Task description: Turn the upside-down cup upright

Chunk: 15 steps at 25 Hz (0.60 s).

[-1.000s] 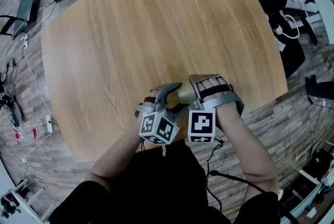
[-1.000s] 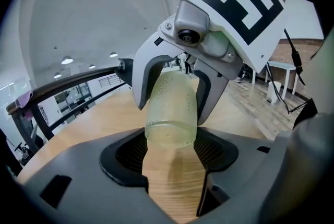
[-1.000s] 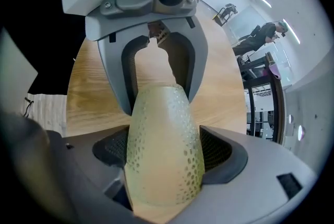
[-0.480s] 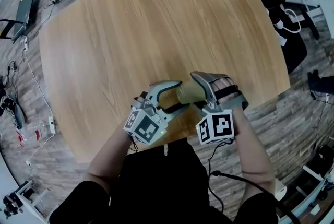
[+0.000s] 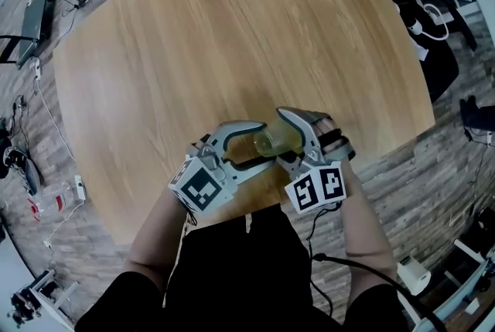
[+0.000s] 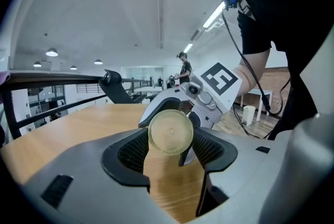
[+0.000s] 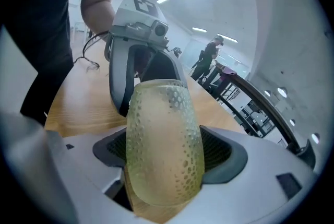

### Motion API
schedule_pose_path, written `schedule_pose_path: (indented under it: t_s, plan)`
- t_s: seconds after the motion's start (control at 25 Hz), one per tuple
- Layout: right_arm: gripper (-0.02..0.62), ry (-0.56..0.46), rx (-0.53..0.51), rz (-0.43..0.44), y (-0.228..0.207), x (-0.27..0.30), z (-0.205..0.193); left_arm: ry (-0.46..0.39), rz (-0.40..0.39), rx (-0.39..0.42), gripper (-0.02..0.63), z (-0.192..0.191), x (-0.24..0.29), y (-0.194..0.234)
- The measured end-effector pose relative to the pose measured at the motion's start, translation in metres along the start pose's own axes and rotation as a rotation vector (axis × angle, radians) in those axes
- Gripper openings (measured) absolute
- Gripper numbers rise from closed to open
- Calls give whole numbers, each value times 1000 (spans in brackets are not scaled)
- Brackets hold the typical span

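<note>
With the cup [image 5: 275, 140] held sideways over the table [image 5: 232, 29], clamped in the right gripper [image 5: 286, 145], the left gripper [image 5: 264, 143], its jaws wide round the base and seemingly not yet pinching, should close squarely before the right releases.

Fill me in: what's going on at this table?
A person works over a wooden table with a gripper in each hand. The right gripper is clamped on a yellowish dimpled cup, tipped roughly onto its side. The left gripper has its jaws straddling the cup's base end and closing, without clearly pressing it. The cup is not upright yet.
</note>
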State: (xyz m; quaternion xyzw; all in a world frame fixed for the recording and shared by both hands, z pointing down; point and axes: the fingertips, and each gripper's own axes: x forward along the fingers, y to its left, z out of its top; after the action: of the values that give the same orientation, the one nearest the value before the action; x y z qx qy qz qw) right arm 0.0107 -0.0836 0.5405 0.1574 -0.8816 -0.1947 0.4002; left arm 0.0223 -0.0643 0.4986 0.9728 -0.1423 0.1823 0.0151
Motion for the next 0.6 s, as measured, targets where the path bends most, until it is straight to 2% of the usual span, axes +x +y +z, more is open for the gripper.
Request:
schedule_pose_path:
  t_s: [0.08, 0.16, 0.24, 0.32, 0.44, 0.6]
  plan:
    - [396, -71, 82, -10, -1, 3, 2, 34, -7, 11, 273, -1, 1, 2]
    - [396, -124, 158, -23, -3, 10, 1, 119, -4, 50, 272, -2, 6, 4]
    - [396, -161, 228, -33, -4, 16, 0, 199, -1, 80, 272, -3, 11, 6]
    - [396, -181, 290, -38, -5, 21, 0, 240, -1, 83, 272, -4, 14, 7]
    - [394, -179, 357, -32, -3, 26, -2, 251, 0, 64, 272, -5, 18, 7]
    - [394, -176, 418, -9, 1, 33, -7, 205, -14, -13, 272, -8, 22, 9]
